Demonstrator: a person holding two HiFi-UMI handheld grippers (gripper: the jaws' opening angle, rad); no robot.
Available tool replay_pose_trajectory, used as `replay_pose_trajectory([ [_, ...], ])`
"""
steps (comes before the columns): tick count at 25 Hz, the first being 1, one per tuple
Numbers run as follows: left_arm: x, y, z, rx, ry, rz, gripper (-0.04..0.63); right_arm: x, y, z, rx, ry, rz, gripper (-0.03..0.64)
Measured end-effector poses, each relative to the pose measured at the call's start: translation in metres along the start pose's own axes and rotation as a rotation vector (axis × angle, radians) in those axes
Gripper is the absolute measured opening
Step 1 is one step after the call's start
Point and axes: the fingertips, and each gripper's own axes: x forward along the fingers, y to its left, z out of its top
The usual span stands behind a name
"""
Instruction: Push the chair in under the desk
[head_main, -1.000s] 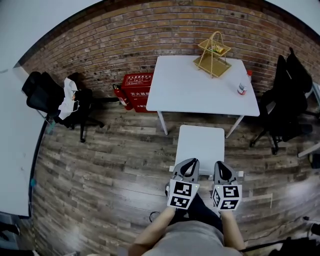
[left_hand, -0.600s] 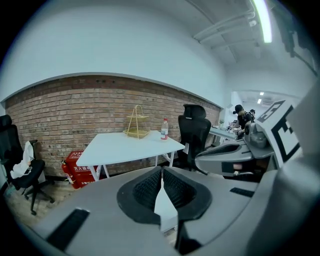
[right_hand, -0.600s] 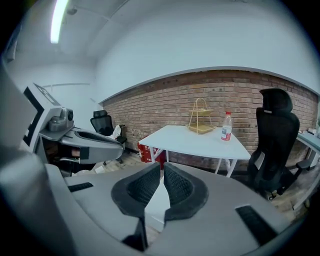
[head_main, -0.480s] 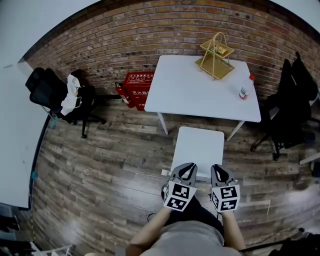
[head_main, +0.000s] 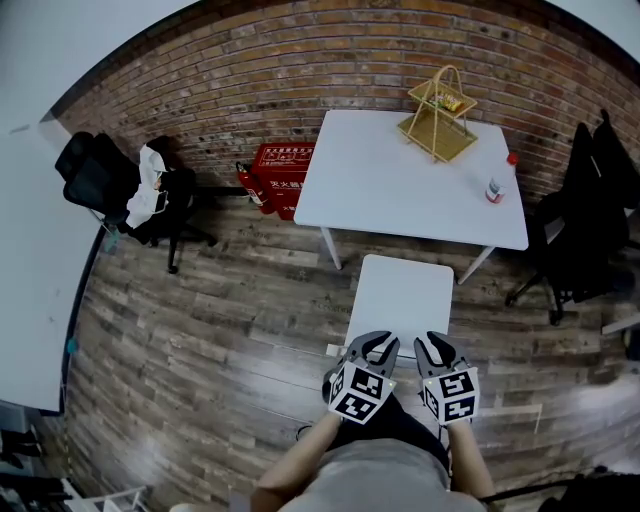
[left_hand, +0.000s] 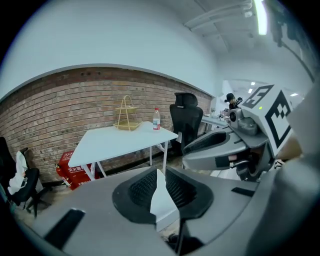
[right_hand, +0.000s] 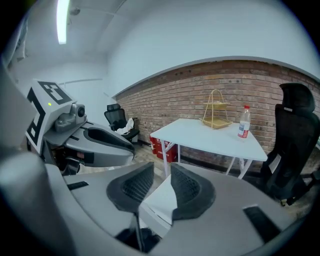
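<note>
The white chair (head_main: 400, 295) stood at lower centre of the head view, out on the wooden floor (head_main: 200, 330). Its far edge was just short of the white surface (head_main: 380, 190) above it. The left tongs (head_main: 372, 350) and right tongs (head_main: 437, 350) sat side by side at its near edge. Each had just been easing apart, with the chair's white edge showing in the narrow gap.

Brick wall (head_main: 250, 60) — dark plank floor (head_main: 200, 330), perhaps wood
</note>
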Motion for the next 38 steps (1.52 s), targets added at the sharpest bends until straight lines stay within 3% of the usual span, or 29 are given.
replay_pose_trajectory([
  [2,0.000,-0.002,-0.003,0.016,0.016,-0.040,0.053,0.005,0.006,-0.004,-0.007,0.031,0.028,0.183],
  [6,0.003,-0.007,-0.010,0.088,0.073,-0.099,0.130,0.009,0.016,-0.011,-0.104,0.088,0.045,0.186],
  [11,0.005,-0.008,-0.018,0.156,0.111,-0.135,0.147,0.014,0.034,-0.025,-0.172,0.168,0.166,0.201],
  [15,0.008,-0.018,-0.036,0.277,0.199,-0.209,0.199,0.013,0.038,-0.042,-0.290,0.245,0.229,0.225],
  [19,0.011,-0.026,-0.048,0.376,0.242,-0.247,0.210,0.012,0.039,-0.053,-0.367,0.297,0.250,0.227],
  [26,0.018,-0.036,-0.073,0.510,0.353,-0.293,0.251,0.008,0.039,-0.089,-0.595,0.471,0.279,0.255],
  [34,0.030,-0.041,-0.092,0.570,0.413,-0.308,0.252,0.010,0.031,-0.123,-0.857,0.621,0.273,0.256],
  [38,0.036,-0.041,-0.096,0.657,0.450,-0.301,0.252,0.013,0.033,-0.128,-0.895,0.642,0.293,0.256],
])
